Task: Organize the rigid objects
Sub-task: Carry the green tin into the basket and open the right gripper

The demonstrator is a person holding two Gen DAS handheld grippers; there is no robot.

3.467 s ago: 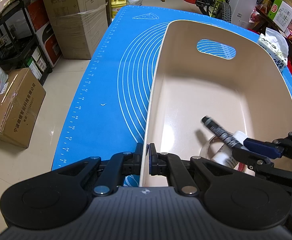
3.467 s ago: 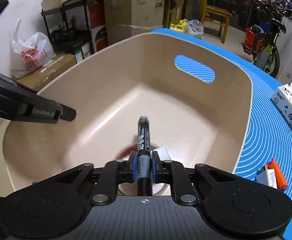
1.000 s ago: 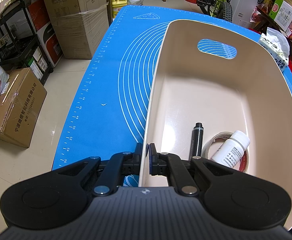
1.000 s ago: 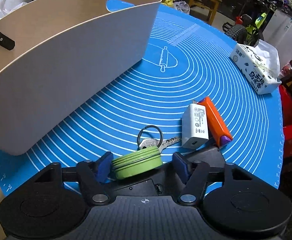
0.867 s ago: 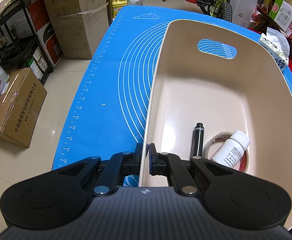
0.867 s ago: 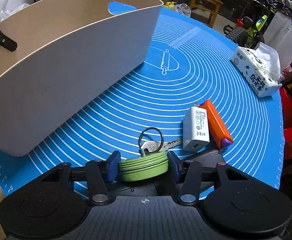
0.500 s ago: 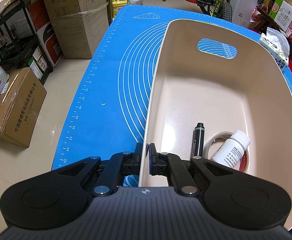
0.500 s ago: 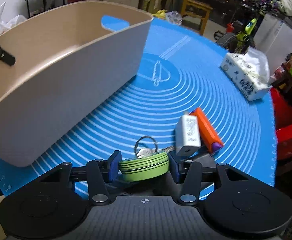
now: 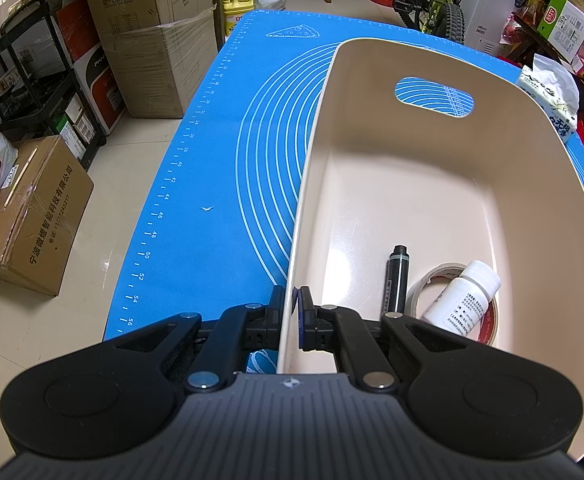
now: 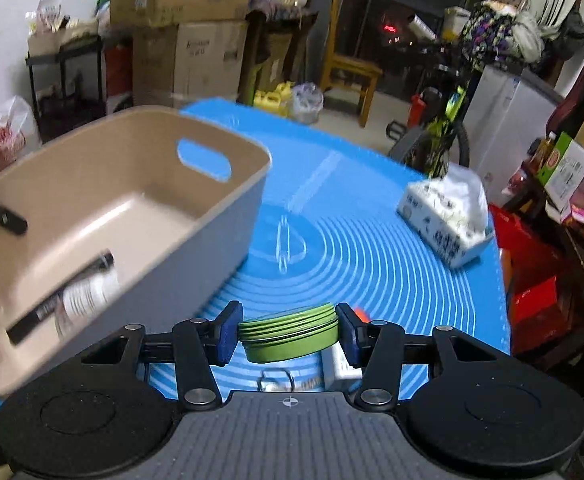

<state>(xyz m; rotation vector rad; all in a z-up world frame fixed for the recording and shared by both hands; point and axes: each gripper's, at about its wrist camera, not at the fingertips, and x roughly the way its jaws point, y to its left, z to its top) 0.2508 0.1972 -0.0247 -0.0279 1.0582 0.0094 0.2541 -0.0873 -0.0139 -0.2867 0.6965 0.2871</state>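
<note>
My right hand-held gripper [image 10: 288, 338] clamps green tin [image 10: 288, 338] by rim, raised above bench [image 10: 371, 280], beside bin [image 10: 220, 240]. My left hand-held gripper [image 9: 292, 308] pinches bin wall, steadying. Carry tin level over wall, lower into bare floor clear of marker [image 9: 397, 280], bottle [image 9: 461, 298], tape [image 9: 487, 320]; release low.

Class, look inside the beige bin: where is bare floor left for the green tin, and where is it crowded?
Bare floor runs from the marker to the bin wall with the handle slot. The near corner is crowded: marker, tape roll and white bottle.
</note>
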